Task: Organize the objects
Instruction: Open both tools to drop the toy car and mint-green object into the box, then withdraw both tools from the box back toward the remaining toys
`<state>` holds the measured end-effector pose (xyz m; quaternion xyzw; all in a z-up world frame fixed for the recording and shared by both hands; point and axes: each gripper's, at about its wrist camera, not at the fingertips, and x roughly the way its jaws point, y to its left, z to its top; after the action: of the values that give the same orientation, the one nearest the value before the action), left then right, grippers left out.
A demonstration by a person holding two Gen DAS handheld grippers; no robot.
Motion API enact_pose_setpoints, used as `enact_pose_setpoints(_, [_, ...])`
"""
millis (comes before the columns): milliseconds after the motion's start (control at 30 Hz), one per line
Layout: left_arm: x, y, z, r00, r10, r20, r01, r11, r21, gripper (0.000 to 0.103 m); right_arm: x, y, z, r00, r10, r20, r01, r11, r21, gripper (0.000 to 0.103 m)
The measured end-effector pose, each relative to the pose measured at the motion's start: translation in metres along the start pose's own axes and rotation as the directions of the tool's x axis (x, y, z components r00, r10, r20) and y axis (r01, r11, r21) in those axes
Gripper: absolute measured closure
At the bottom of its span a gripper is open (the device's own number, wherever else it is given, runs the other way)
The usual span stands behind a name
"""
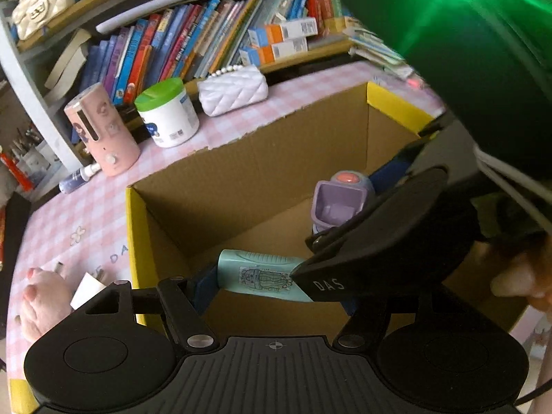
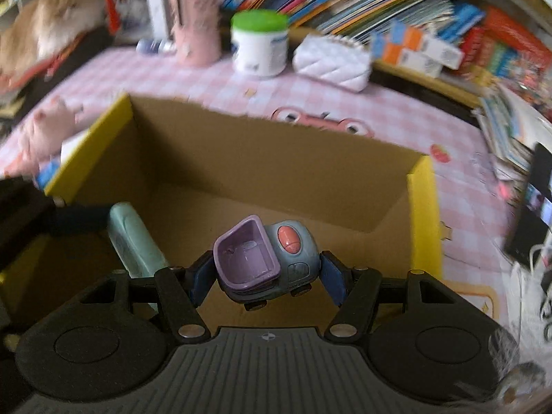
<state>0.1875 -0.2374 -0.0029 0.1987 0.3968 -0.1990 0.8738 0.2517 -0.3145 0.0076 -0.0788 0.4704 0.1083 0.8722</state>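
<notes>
An open cardboard box [image 1: 138, 227] with yellow rims sits on the pink checked tablecloth. Both grippers hover over it. My left gripper [image 1: 272, 289] is shut on a mint-green oblong case [image 1: 262, 277] with a drawn sticker, held crosswise; its right finger is hidden behind the other gripper's black body. My right gripper [image 2: 267, 276] is shut on a toy truck [image 2: 265, 258] with a purple bucket, grey-blue cab and a pink button. The toy truck [image 1: 341, 200] also shows in the left wrist view. In the right wrist view the mint-green case [image 2: 134, 241] sits at the left above the box [image 2: 422, 214] floor.
Behind the box stand a pink cylinder device [image 1: 103, 131], a white tub with a green lid [image 1: 167, 114] and a white quilted purse [image 1: 233, 89], in front of a bookshelf [image 1: 193, 34]. A pink plush toy [image 1: 38, 296] lies left of the box. A dark screen [image 2: 538, 207] stands at the right.
</notes>
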Motion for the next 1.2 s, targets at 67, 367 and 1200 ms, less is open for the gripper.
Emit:
enact_pose_setpoints(67, [0.003, 0.000, 0.001, 1.000, -0.004, -0.019, 0.004, 1.000, -0.004, 0.033, 0.006, -0.001, 0.001, 1.000, 0.012, -0.027, -0.012, 1.000, -0.005, 0.041])
enact_pose_setpoints(367, [0.004, -0.006, 0.003, 0.999, 0.026, -0.025, -0.026, 1.000, 0.010, 0.026, 0.014, -0.008, 0.001, 0.995, 0.049, -0.090, -0.046, 0.998, 0.033, 0.040])
enact_pose_setpoints(1200, [-0.126, 0.033, -0.069, 0.963, 0.105, 0.248, -0.044, 0.970, -0.238, 0.006, -0.152, 0.036, -0.086, 0.871, -0.286, 0.399, 0.146, 0.927, 0.345, 0.027])
